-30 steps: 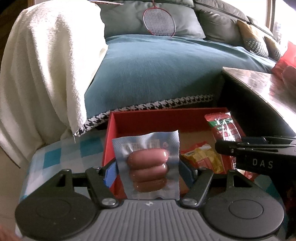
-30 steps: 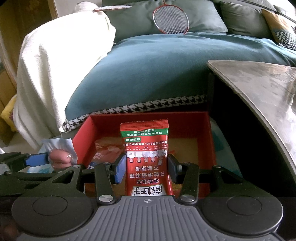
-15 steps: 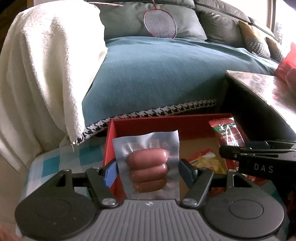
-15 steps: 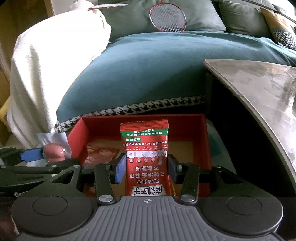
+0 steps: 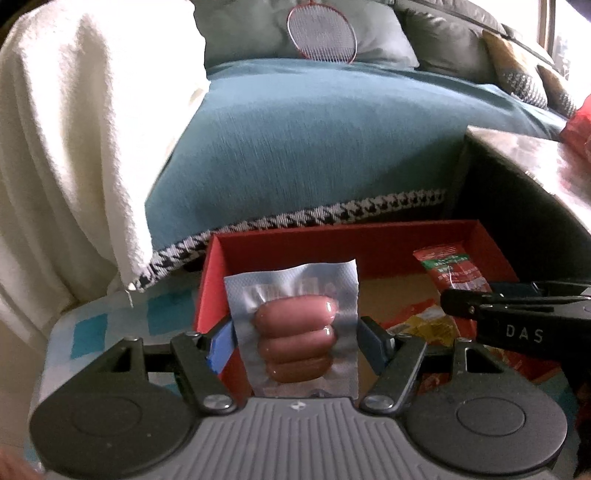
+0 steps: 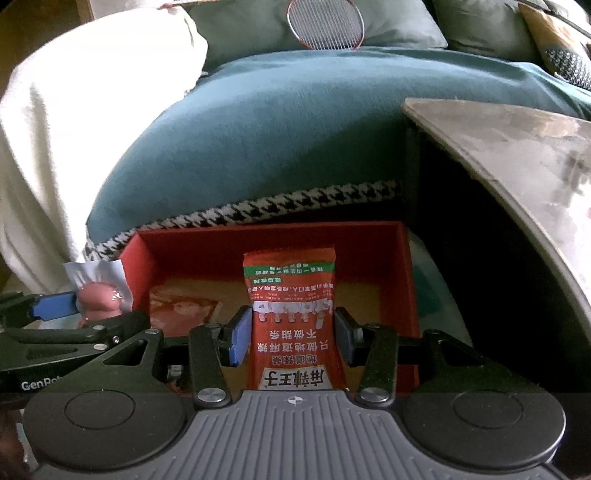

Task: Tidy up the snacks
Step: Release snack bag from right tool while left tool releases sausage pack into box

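Both grippers closer to red box (image 6: 402,273) vs earlier. L gripper (image 5: 295,343) clamps sausage pack (image 5: 295,332) over box's left wall; R gripper (image 6: 291,336) pinches red snack sachet (image 6: 291,317) above box interior. Pkts light, soft, probably slippery film; grip mid-body

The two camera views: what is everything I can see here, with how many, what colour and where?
Box: one, red, open, on the checked cloth below the sofa.
Sausage pack: one, silvery with pink sausages, held above the box's left edge.
Red packet: one, red and green, held over the box.
Packets in the box: at least two, yellow and orange, on its floor.
Checked cloth: one, blue and white, under the box.
Sofa: one, teal cover.
Blanket: one, cream, left.
Racket: one, red-rimmed, on cushions.
Table: one, grey, right.
Left gripper: black, clamping the sausage pack.
Right gripper: black, clamping the red packet.
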Motion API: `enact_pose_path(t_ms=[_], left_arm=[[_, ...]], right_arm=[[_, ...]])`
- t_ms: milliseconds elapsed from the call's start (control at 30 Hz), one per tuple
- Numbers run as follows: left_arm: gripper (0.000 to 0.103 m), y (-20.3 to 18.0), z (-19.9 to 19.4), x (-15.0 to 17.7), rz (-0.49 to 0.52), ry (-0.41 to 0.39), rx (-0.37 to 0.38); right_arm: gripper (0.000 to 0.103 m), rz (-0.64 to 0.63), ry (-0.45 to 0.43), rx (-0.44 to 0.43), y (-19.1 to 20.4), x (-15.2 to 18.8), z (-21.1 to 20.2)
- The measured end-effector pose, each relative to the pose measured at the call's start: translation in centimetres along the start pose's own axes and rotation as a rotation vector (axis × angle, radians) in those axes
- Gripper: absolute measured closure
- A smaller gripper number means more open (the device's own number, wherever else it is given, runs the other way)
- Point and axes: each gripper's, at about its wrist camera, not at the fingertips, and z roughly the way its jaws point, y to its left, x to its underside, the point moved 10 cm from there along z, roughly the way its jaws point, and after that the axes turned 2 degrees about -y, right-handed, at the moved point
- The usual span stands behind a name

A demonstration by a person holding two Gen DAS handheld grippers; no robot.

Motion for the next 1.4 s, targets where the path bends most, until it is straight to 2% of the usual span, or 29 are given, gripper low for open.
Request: enact_pose_path(t_ms=[500,867,1100,1400], left_arm=[[0.040,0.1,2.9,0.3,0.022,0.069,-0.022],[0.039,0.3,3.5,0.8,0.023,0.099,-0.029],[0.036,0.5,2.3,0.3,0.012,0.066,-0.032],[0.034,0.9,0.4,-0.2,-0.015,0.025,-0.021]], right_arm=[[0.048,-0.020,0.065,0.028,0.1,1.5,3.7],[0.041,-0.021,0.066,0.027,0.5,1.7,4.0],[0.034,-0.011,0.025,0.035,0.4,0.8,2.8],[0.034,-0.007,-0.001,0.039,0.2,-0.1,1.5]])
